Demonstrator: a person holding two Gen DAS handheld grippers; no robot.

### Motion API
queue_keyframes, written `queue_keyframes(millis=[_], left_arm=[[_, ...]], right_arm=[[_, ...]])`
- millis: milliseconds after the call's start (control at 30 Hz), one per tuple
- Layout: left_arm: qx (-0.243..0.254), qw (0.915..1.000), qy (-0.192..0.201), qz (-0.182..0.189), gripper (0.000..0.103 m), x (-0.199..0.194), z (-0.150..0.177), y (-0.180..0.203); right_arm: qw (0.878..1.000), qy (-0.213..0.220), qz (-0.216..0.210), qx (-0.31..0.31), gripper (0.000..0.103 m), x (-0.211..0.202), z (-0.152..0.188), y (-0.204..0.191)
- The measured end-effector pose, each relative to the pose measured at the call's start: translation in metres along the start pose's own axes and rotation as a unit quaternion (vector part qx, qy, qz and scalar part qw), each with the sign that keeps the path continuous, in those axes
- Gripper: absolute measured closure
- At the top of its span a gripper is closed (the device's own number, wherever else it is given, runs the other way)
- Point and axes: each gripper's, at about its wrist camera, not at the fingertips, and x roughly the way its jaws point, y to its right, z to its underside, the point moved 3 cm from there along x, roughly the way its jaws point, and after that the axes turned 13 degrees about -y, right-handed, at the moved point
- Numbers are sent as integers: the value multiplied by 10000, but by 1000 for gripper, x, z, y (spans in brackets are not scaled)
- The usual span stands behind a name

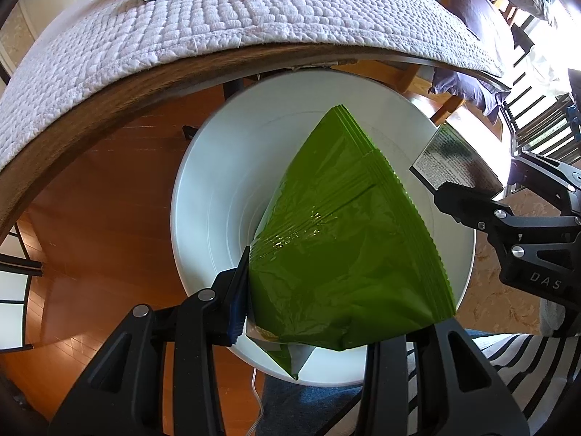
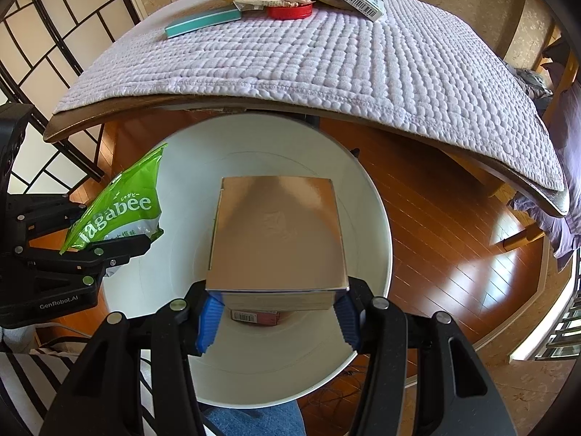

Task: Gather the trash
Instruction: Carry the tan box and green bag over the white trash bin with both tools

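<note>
A green Jagabee snack bag [image 1: 345, 236] hangs over the open white bin [image 1: 203, 167], and my left gripper [image 1: 337, 312] is shut on its lower end. In the right wrist view the same bag [image 2: 123, 207] sits at the bin's left rim in the left gripper [image 2: 109, 250]. My right gripper [image 2: 277, 312] is shut on a shiny copper-coloured box [image 2: 276, 232], held above the middle of the bin [image 2: 370, 218]. A small reddish box with a barcode [image 2: 256, 316] lies on the bin's floor. From the left wrist view, the copper box's printed side [image 1: 454, 160] and the right gripper [image 1: 468, 203] show at the bin's right rim.
The wooden table with a quilted lilac mat [image 2: 290, 65] overhangs the bin's far rim. A teal box [image 2: 203, 23], a red lid [image 2: 290, 11] and several barcoded packages [image 2: 359, 0] lie at its far end. Wooden floor surrounds the bin; a lattice screen [image 2: 43, 72] stands left, and chairs [image 1: 472, 54] stand right.
</note>
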Motion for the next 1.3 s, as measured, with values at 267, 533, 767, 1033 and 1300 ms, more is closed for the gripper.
queue_keyframes(millis=[267,533,767,1033,1300], left_arm=[[47,10000,-45,-9,62,6,1,3],[38,9999,-102,-22,62,15,-1,5],[32,9999,-131,-25,62,18,-3,8],[72,9997,-236,-5,62,24,-3,8],[104,9995,-300,-8,62,28,-3,5]], right_arm=[[10000,-34,9,-9,51,3,3,0],[10000,-68,2,-41,51,7,2,-1],[9999,-113,-19,-50,51,11,-2,-4],[9998,-193,-49,-27,51,24,-2,-10],[9998,-189,-53,49,51,32,-5,-15]])
